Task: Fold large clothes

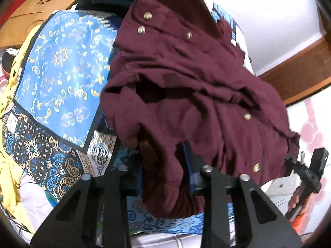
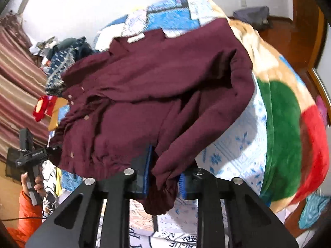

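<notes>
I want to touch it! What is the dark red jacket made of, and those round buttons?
The dark red jacket looks like soft, matte woven cloth, maybe cotton: it wrinkles and droops. Its round buttons look like shiny, pale gold metal snaps, since they gleam.

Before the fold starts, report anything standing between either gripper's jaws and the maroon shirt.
Nothing visible does. The left gripper and right gripper each already pinch the maroon shirt hem directly between their jaws.

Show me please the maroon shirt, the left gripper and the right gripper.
maroon shirt [image 2: 157,86]: right wrist view, back panel.
left gripper [image 1: 165,165]: left wrist view, between fingertips, on gripped fabric.
right gripper [image 2: 164,177]: right wrist view, between fingertips, on gripped cuff.
</notes>
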Available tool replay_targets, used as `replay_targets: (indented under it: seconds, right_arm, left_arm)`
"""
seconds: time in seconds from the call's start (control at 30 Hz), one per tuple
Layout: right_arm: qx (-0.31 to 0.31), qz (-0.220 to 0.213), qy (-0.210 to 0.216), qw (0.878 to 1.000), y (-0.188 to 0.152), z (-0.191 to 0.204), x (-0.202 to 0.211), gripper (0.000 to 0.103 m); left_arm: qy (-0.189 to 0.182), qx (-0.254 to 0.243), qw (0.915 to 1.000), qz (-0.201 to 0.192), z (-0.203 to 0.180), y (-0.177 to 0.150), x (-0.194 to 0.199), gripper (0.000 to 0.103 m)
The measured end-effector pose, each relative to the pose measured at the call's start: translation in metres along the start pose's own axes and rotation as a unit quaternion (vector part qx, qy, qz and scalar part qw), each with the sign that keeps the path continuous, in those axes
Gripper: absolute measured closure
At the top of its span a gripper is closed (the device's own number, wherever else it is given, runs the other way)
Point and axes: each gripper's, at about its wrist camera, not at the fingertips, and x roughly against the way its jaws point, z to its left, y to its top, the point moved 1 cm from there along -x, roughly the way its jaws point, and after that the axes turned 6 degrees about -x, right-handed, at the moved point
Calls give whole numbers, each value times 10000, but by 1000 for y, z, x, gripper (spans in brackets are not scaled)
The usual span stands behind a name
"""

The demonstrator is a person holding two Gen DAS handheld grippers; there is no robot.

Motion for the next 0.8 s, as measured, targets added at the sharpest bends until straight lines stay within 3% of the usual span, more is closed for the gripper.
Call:
replay_targets:
  seconds: [0.17, 0.37, 0.6, 0.8]
  right_arm:
    - [163, -434, 371, 9982, 24, 14, 24, 89]
    - [467, -902, 509, 9935, 74, 38, 43, 90]
    - [249, -1532, 305, 9874, 150, 36, 40, 91]
    - [-193, -1377, -33, 9903, 202, 12, -18, 91]
  left_arm:
    - [-257, -328, 9976, -552, -20, 31, 36, 87]
    - [-581, -727, 9852, -1438, -54, 95, 79, 88]
    - [-155, -800, 9782, -1908, -72, 181, 63, 89]
    - [473, -644, 9798, -1831, -67, 238, 0, 88]
